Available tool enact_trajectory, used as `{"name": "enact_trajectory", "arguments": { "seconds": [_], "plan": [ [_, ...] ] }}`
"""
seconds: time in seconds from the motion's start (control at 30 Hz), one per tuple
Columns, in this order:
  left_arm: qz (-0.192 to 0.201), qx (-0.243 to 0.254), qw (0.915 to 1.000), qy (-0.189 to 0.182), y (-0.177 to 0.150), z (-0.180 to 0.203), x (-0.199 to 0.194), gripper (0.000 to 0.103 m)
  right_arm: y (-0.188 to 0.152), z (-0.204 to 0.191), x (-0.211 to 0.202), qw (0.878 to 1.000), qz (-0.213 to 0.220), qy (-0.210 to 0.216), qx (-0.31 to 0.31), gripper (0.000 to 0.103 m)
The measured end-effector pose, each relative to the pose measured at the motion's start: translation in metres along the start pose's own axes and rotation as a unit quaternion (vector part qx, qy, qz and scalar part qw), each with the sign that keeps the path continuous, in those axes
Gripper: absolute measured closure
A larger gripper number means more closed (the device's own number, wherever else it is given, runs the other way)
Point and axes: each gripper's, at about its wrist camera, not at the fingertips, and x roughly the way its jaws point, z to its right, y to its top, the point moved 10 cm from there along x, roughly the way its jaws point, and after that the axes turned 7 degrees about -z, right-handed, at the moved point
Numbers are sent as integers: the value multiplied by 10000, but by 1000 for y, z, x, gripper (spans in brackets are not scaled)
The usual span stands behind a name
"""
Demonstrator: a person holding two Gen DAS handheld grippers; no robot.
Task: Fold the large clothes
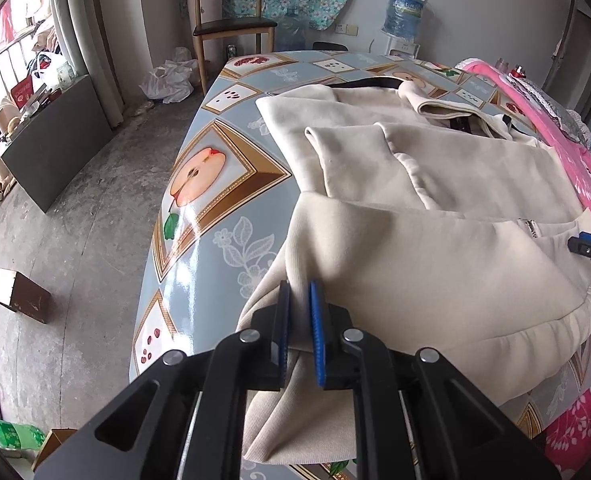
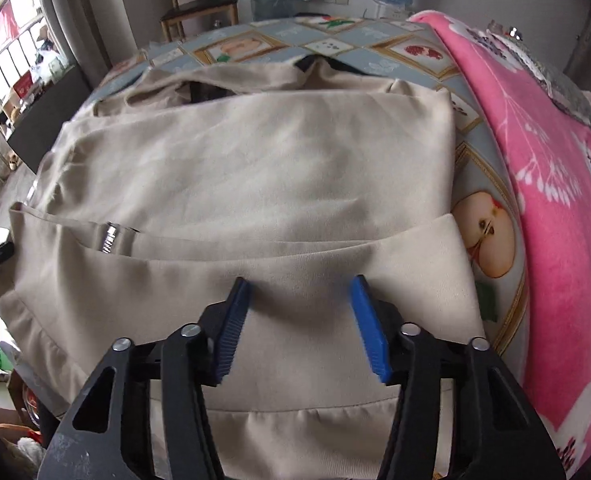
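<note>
Two hand-held grippers work on one cream jacket (image 1: 435,184) spread over a table covered with a fruit-patterned oilcloth (image 1: 199,184). Left gripper (image 1: 300,320): blue-padded jaws nearly together, clamped on a bunched fold of the jacket's hem at the near left corner of the table, where the cloth hangs over the near edge. Right gripper (image 2: 301,320): jaws apart, poised over the near hem of the jacket toward the table's right side; the fabric lies below and between the blue pads (image 2: 369,332), which do not press on it. In the left wrist view the tip of the right gripper shows at the right border, just beside the jacket's metal zipper pull (image 1: 531,227); the same zipper pull (image 2: 109,238) appears on the front opening in the right wrist view.

The jacket covers most of the table's middle, its dark-lined collar toward the far edge and one sleeve (image 1: 359,160) folded across the body. A near panel is laid back over the body, forming a straight crosswise edge. A pink flowered blanket (image 2: 551,208) runs along the table's right edge. Beyond the far edge stand a wooden chair (image 1: 231,20) and a water dispenser with a blue bottle (image 1: 403,12); a small cardboard box (image 1: 17,294) sits on the concrete floor to the left.
</note>
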Motion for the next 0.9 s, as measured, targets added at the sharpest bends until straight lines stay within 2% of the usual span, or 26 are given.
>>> {"name": "enact_trajectory", "arguments": {
  "seconds": [0.03,0.07,0.1,0.27,0.37,0.43,0.53,0.67,0.77,0.83,0.87,0.9],
  "plan": [
    [10,-1,10000,-7,0,0,0,93,0,0,-2,10000,48,57,1,70],
    [24,-3,10000,-20,0,0,0,93,-1,2,-5,9999,52,60,64,92],
    [43,-10,10000,-43,0,-1,-1,93,-1,4,-9,9997,89,127,168,96],
    [118,-70,9998,-155,3,-4,-6,94,16,10,-44,9962,595,422,477,98],
    [167,-78,9997,-164,7,-5,-9,94,30,8,-54,9947,841,342,477,99],
    [154,-86,9998,-129,7,-7,-7,94,36,8,-43,9948,830,270,522,99],
    [57,-182,9996,-213,6,-9,-2,94,32,11,-9,9959,540,289,662,99],
    [3,-253,9991,-338,6,-10,-3,94,31,14,-16,9946,616,316,778,97],
    [6,-233,9990,-381,5,-11,-4,93,29,12,-32,9946,632,258,778,88],
    [10,-217,9990,-399,5,-11,-5,93,30,-2,-53,9944,787,343,616,78],
    [12,-223,9989,-413,5,-11,-5,93,31,-13,-61,9943,837,436,492,63],
    [15,-236,9988,-421,5,-11,-5,93,32,-27,-67,9941,853,582,319,56]
  ]
}}
